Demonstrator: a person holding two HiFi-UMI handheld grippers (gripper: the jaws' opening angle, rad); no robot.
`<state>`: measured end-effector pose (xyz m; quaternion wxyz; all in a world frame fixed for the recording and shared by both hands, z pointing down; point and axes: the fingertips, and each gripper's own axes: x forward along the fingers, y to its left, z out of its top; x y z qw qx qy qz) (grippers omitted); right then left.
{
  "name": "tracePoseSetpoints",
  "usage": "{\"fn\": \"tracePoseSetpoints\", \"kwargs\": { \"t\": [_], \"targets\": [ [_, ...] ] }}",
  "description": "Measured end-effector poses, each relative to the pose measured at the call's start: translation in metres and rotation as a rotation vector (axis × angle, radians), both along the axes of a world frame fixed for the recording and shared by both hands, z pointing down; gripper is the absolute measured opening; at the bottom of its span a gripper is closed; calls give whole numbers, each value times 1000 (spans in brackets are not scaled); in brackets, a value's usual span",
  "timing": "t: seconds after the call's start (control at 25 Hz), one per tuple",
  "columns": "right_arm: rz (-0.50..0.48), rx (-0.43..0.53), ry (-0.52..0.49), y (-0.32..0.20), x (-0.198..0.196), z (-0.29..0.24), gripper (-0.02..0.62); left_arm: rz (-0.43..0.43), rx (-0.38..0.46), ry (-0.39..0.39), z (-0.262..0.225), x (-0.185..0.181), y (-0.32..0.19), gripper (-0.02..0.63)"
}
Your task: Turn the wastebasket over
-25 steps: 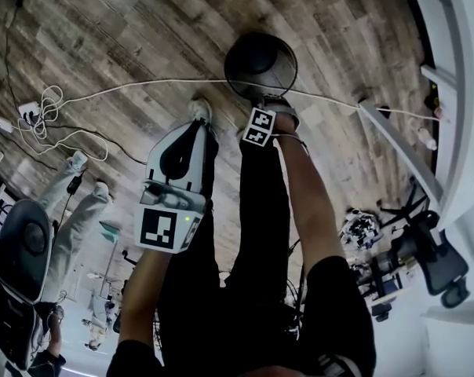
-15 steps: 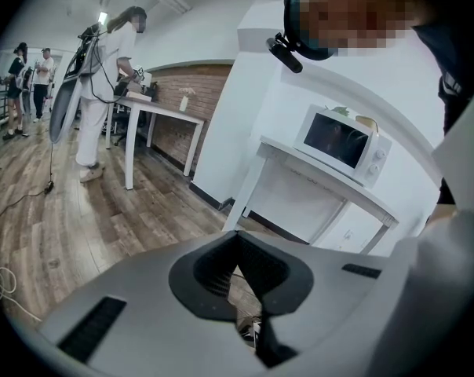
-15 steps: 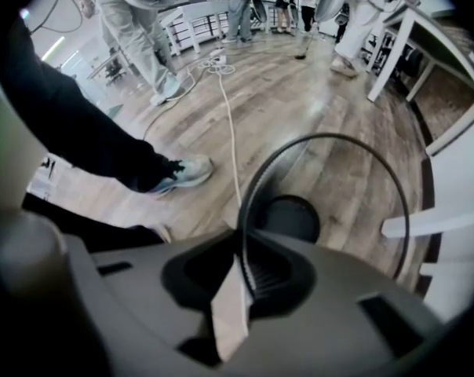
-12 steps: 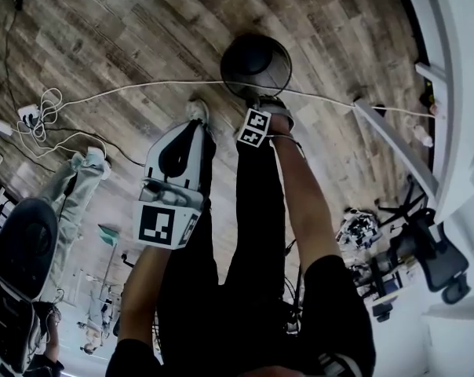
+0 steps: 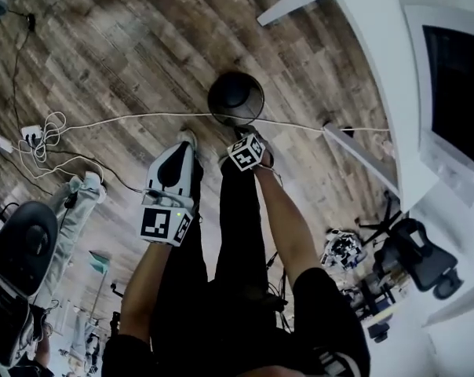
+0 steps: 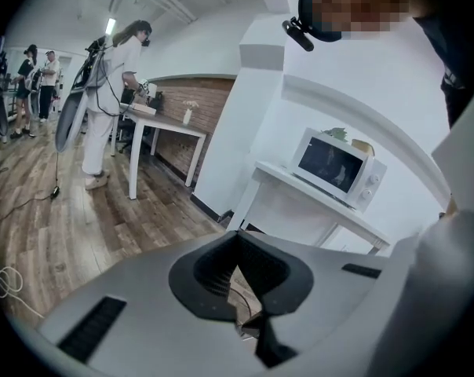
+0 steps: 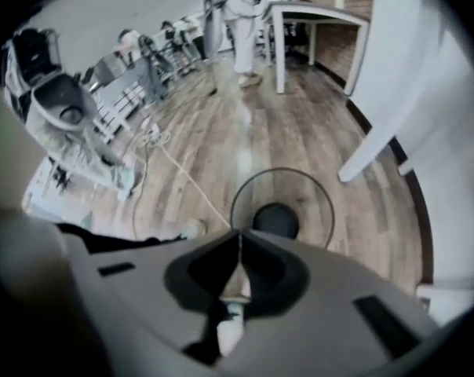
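Observation:
The wastebasket (image 5: 235, 98) is a dark round mesh bin standing on the wooden floor just beyond the person's feet. In the right gripper view the wastebasket (image 7: 282, 210) shows as a thin rim ring around a dark disc; whether its mouth faces up or down I cannot tell. My right gripper (image 5: 241, 130) hangs above its near side, pointing steeply down, clear of the rim. Its jaws have just been closing and now meet with nothing between them. My left gripper (image 5: 176, 149) is held to the left of the bin, its tips together and empty.
A white cable (image 5: 135, 118) crosses the floor by the bin's near edge, with a power strip and coiled leads (image 5: 33, 120) at the left. A white desk (image 5: 362, 22) with a monitor (image 5: 457, 77) stands at the right. A microwave (image 6: 339, 167) sits on a shelf. Office chairs (image 5: 413, 254) stand nearby.
Both grippers have risen from the floor. The right one, earlier at the bin's near rim, is now clear above it and has rolled. The bin looks smaller and farther away.

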<state>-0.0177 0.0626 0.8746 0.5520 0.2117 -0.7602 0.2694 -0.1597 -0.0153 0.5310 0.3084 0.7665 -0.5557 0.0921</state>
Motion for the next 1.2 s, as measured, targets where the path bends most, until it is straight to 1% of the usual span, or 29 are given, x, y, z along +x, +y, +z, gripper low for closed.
{"fn": "tracePoseSetpoints", "kwargs": {
  "t": [0.12,0.24,0.4,0.52,0.6,0.8,0.92,1.04,1.2],
  "targets": [
    [181,4,-42,-12,4,-48,35,16,22,-6,-31,0,2,34],
    [324,9,-73,-15,11,-98,34,36,39,-9,-64,4,8,35],
    [428,45,-114,-19,11,-172,34,55,67,-11,-113,2,12,34],
    [497,56,-187,-26,11,-228,32,62,101,-7,-149,7,12,34],
    [546,81,-234,-37,10,-266,34,65,127,4,-173,8,10,34],
    [630,211,-327,-68,5,-362,34,46,163,22,-220,2,5,34],
    [662,297,-413,-85,5,-418,34,46,179,30,-243,5,4,34],
    [672,386,-478,-98,9,-471,34,63,224,18,-270,10,3,35],
    [661,487,-552,-104,26,-533,33,78,286,-3,-304,23,-1,34]
  ]
}}
